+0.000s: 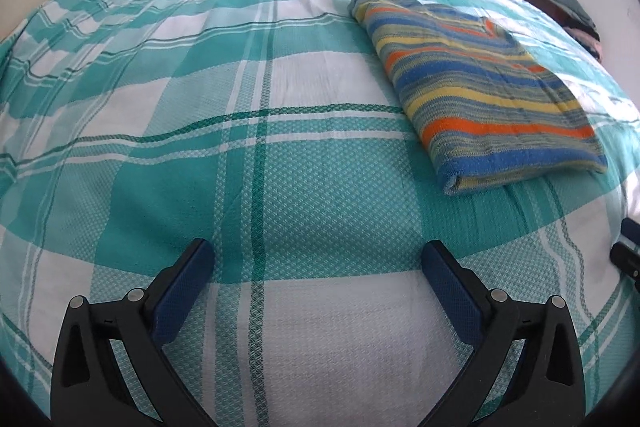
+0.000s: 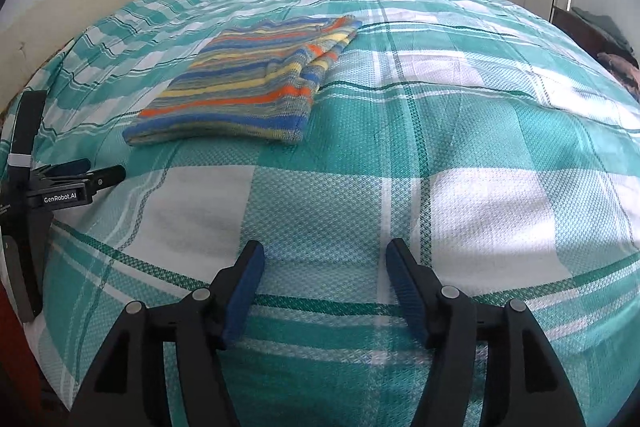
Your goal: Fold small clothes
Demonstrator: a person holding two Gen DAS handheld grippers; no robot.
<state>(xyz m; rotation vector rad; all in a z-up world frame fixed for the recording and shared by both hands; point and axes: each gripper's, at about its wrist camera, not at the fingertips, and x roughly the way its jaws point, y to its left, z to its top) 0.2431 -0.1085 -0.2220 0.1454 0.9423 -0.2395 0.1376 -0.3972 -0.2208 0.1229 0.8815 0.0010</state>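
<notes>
Now | folded striped sweater (image 1: 484,87) lies flat on the checked bedspread (image 1: 280,147), away from its edges | left gripper (image 1: 320,247) spread wide, empty | right gripper (image 2: 325,247) parted, holding nothing, over bare bedspread.

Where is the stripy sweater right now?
The stripy sweater lies folded on the checked bedspread, ahead and to the right in the left wrist view, ahead and to the left in the right wrist view, touching neither tongs.
</notes>
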